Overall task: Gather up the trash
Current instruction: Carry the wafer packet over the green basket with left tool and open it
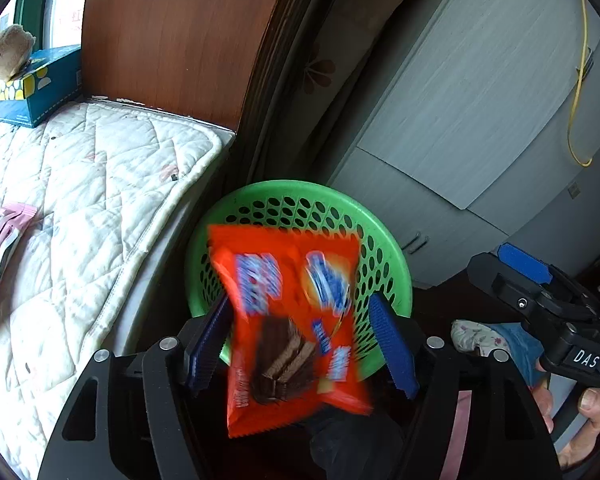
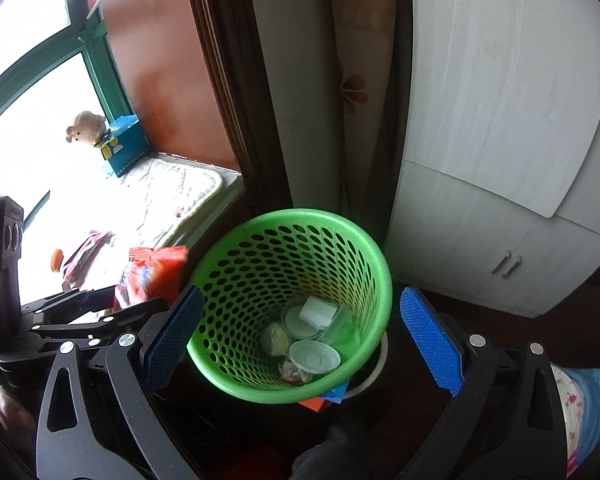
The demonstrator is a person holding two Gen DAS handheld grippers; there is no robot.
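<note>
An orange snack wrapper (image 1: 292, 320) is blurred with motion between the spread blue pads of my left gripper (image 1: 304, 344). The pads do not pinch it, so the gripper is open, right by the green perforated bin (image 1: 384, 256). In the right wrist view the wrapper (image 2: 156, 276) shows at the left gripper's tip, left of the bin's rim (image 2: 292, 216). My right gripper (image 2: 300, 336) is open and empty, its pads either side of the bin. The bin holds white plastic lids (image 2: 314, 356), a white block and crumpled scraps.
A quilted window-seat mattress (image 1: 80, 200) lies to the left with a pink wrapper (image 1: 0, 240), a blue tissue box (image 1: 40, 88) and a plush toy (image 1: 8, 52). A grey wardrobe (image 2: 500, 140) stands behind the bin on the right. A dark wooden frame (image 2: 236, 92) rises behind the bin.
</note>
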